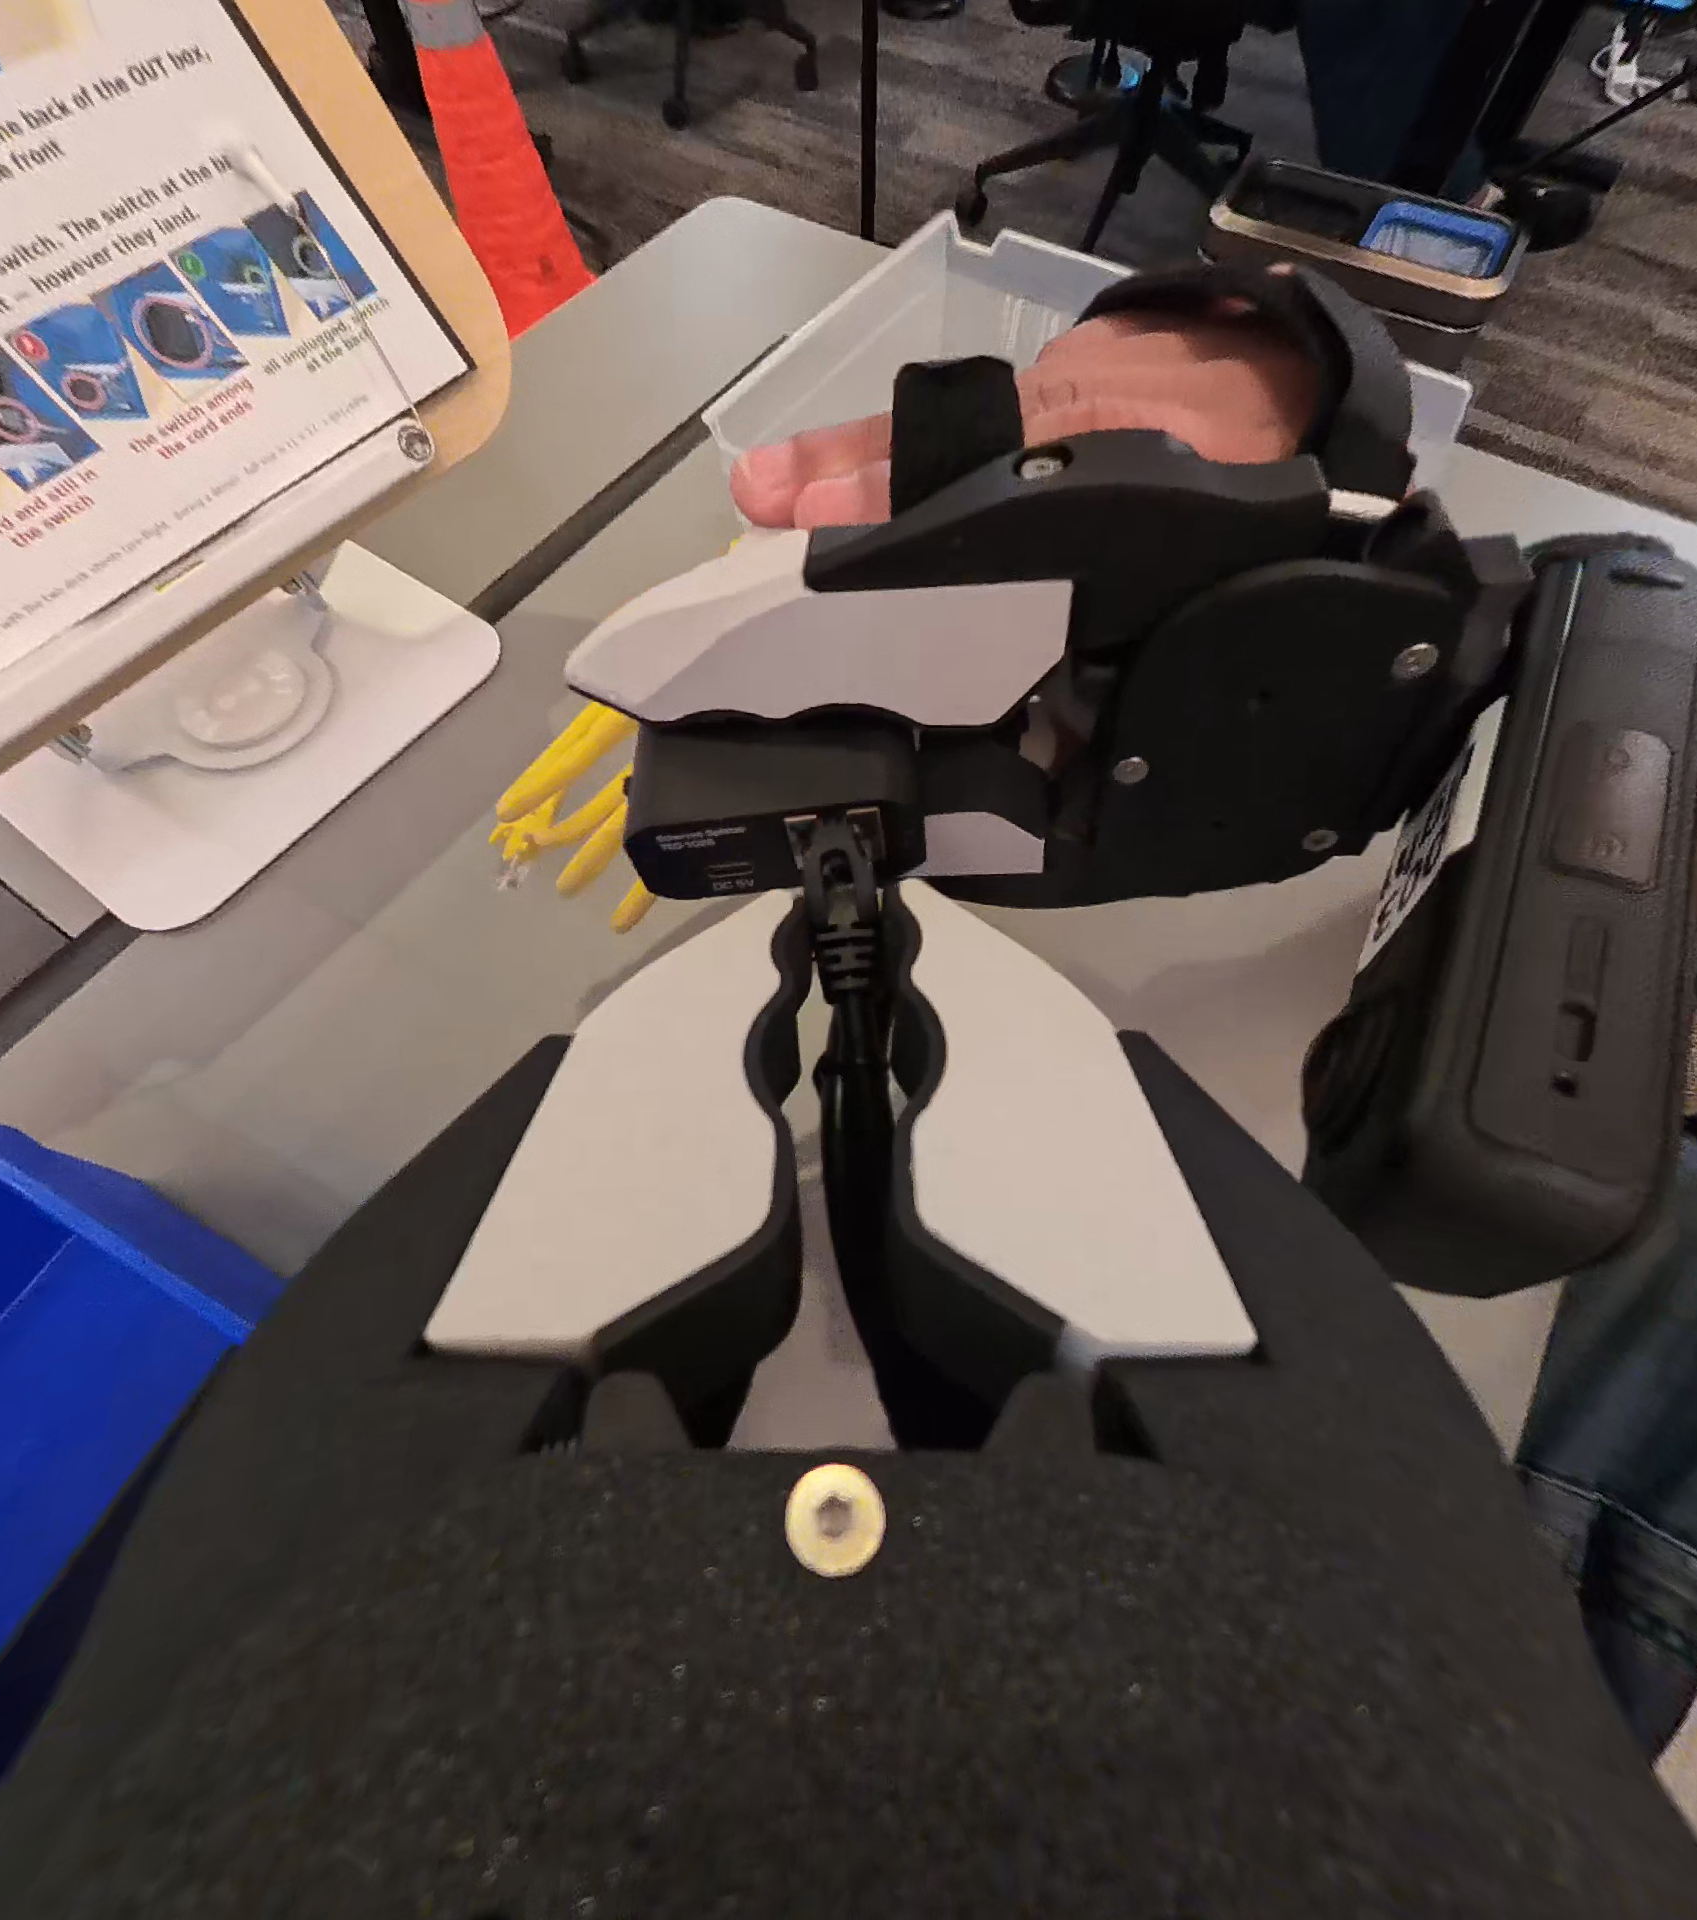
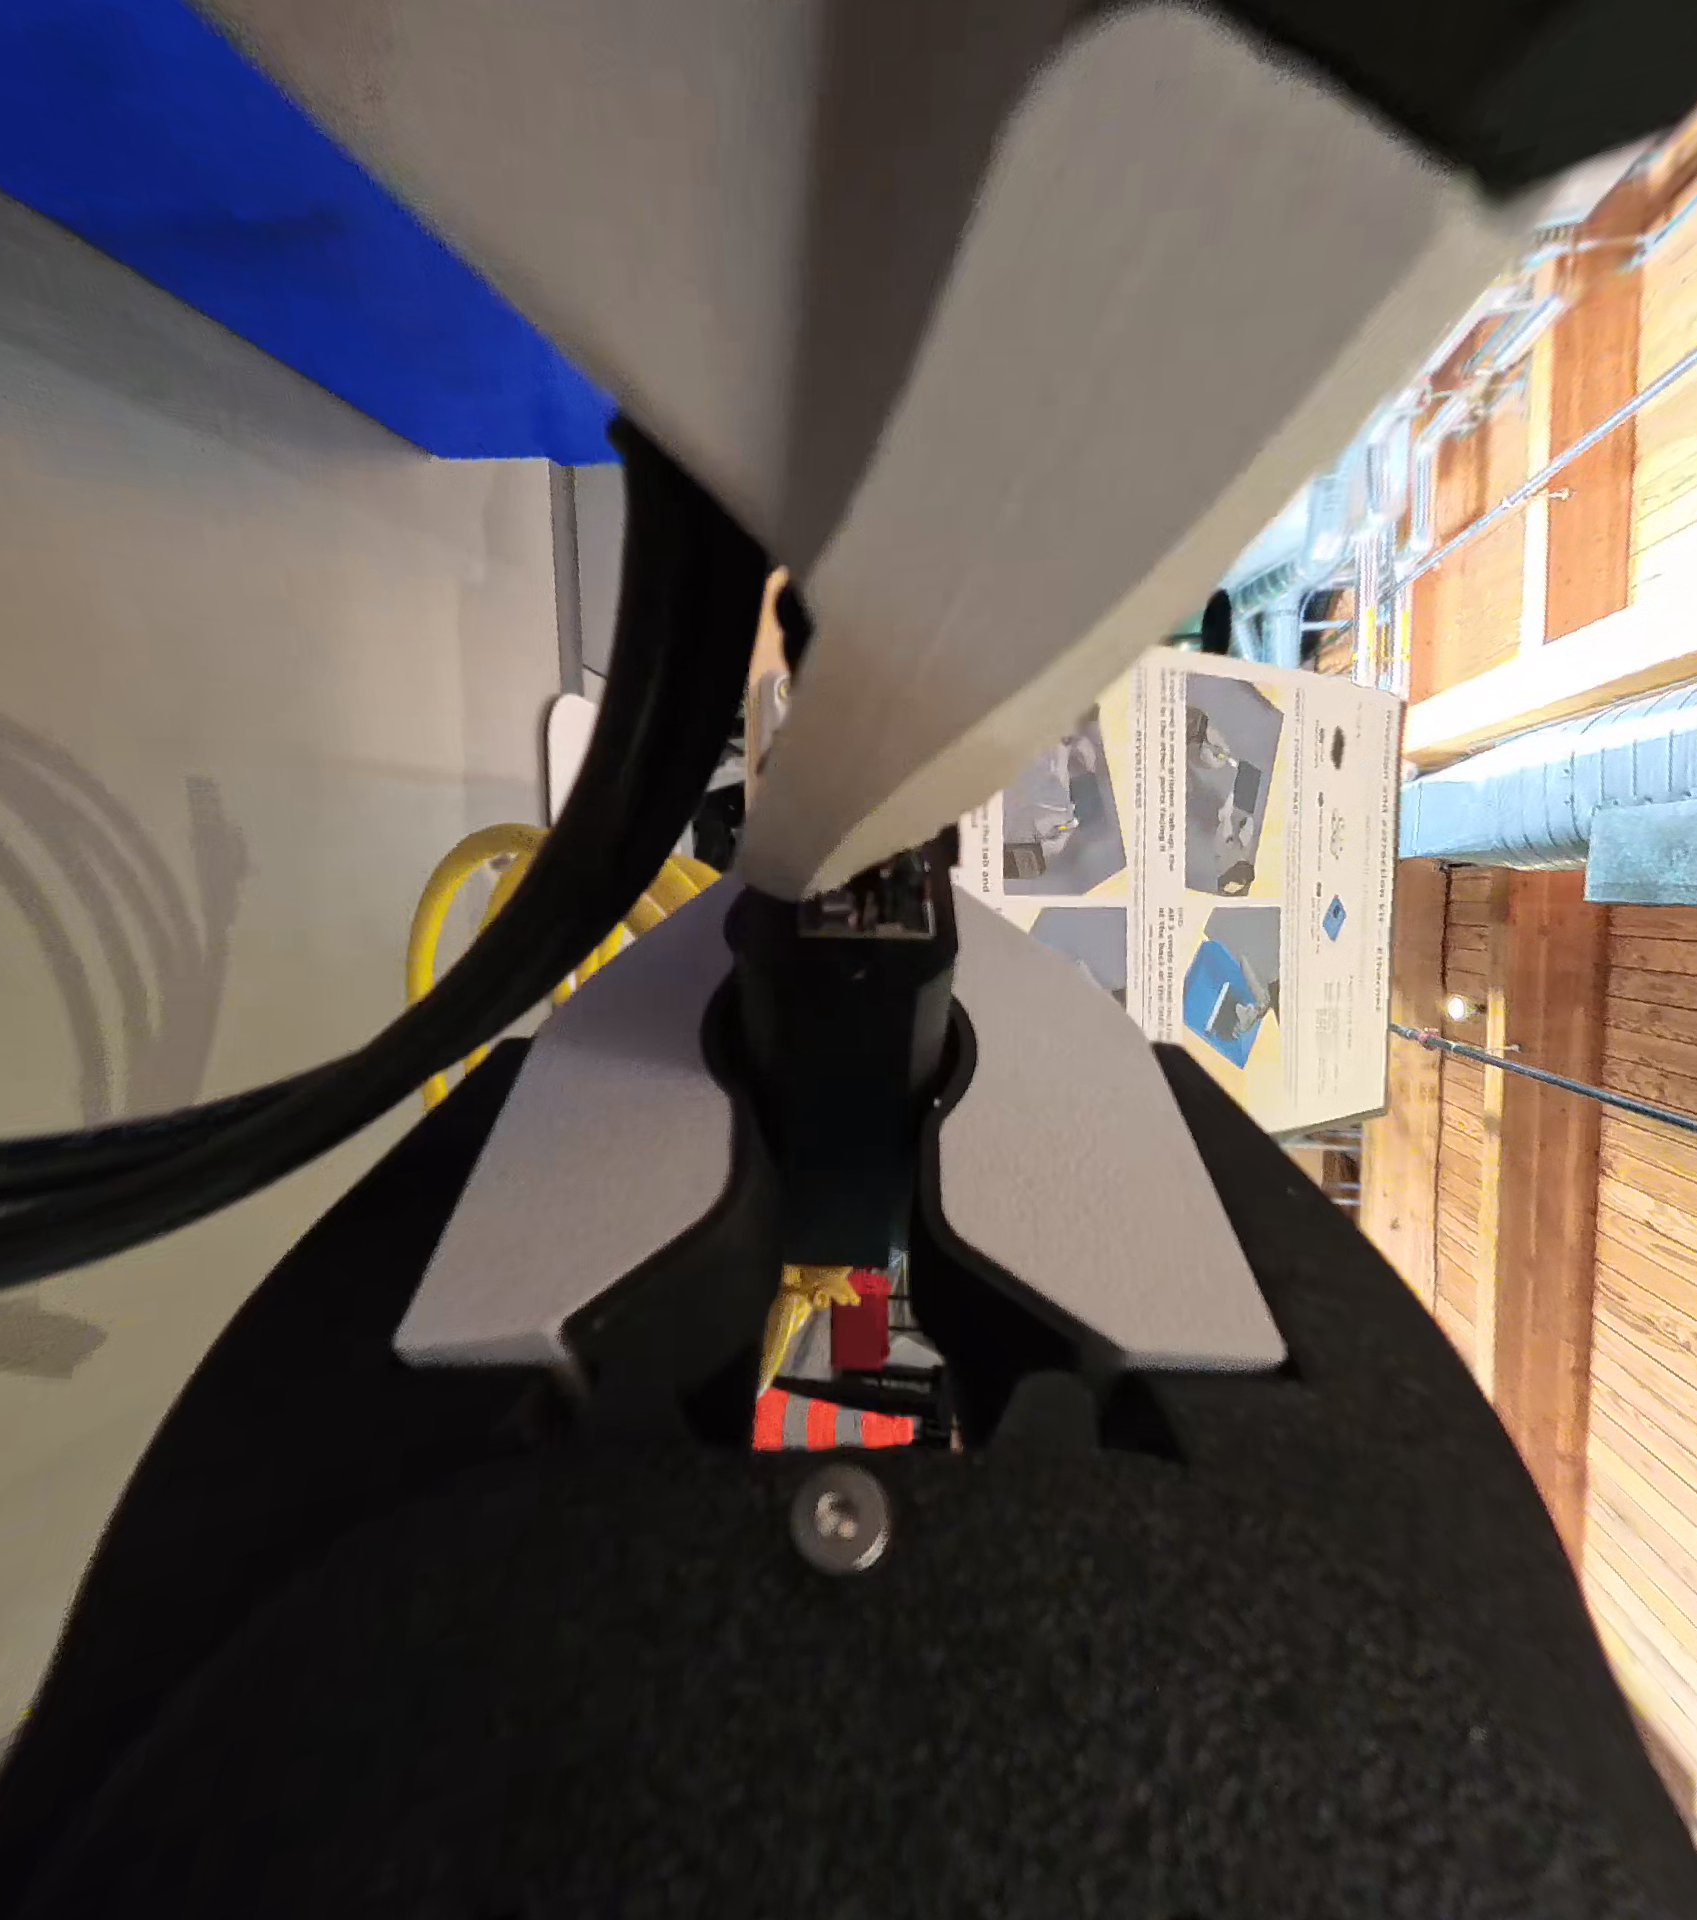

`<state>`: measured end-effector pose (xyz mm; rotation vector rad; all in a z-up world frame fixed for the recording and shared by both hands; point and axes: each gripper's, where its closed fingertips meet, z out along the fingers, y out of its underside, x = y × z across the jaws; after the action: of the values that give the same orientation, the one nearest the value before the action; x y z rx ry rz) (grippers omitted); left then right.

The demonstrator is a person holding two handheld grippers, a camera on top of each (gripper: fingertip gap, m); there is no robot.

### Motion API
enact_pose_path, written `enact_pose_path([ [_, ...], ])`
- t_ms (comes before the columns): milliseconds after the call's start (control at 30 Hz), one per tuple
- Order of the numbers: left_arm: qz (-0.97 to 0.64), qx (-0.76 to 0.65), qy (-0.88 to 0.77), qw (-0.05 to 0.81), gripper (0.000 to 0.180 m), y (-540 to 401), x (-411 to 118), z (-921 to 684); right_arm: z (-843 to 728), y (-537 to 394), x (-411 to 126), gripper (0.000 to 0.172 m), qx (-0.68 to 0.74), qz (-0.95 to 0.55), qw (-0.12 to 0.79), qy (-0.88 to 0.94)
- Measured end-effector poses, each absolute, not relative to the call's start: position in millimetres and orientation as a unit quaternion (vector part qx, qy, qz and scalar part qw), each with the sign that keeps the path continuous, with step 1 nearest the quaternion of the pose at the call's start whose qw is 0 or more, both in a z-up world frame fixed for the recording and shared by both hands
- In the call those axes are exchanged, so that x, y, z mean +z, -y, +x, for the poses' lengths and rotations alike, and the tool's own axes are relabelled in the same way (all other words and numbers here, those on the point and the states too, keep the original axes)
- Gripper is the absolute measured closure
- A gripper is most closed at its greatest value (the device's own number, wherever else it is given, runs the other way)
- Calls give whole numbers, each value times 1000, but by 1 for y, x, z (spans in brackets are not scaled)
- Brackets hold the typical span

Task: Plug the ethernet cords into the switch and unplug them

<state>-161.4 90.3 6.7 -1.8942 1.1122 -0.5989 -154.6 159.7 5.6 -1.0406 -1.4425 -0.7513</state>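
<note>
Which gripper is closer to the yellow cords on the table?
Right. The right gripper, holding the black switch, sits right beside the yellow cords. The left gripper, around the black cord, is farther back.

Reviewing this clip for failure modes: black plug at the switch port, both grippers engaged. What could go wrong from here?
1. The left gripper pinches the black cord at the boot; pulling without pressing the latch could strain the plug.
2. The right gripper holds the switch by its body only; it may twist.
3. Yellow cords lie just behind and could snag.

One switch (image 1: 771, 821), one black cord (image 1: 849, 935), several yellow cords (image 1: 563, 800), two bins (image 1: 13, 1299).
</note>
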Motion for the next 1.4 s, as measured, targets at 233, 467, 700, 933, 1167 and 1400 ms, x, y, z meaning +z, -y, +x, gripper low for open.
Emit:
enact_pose_path([
  [233,-781,-244,-419,394,168,-88,-8,-172,-164,-159,-6,145,-330,-417,568,628],
  [467,-776,-241,-413,411,168,-77,-6,-181,-177,-147,-6,145,-294,-399,592,636],
  [700,-783,-252,-401,402,168,-77,-11,-184,-180,-146,-14,145,-287,-400,586,644],
  [933,-746,-399,-351,402,155,-77,15,-180,-169,-147,14,146,-381,-334,610,609],
  [1167,-721,-614,-223,232,144,-74,18,-187,-166,-144,15,146,-392,-321,613,606],
  [1400,-716,-646,-190,184,151,-77,2,-176,-170,-144,8,146,-392,-324,602,615],
])
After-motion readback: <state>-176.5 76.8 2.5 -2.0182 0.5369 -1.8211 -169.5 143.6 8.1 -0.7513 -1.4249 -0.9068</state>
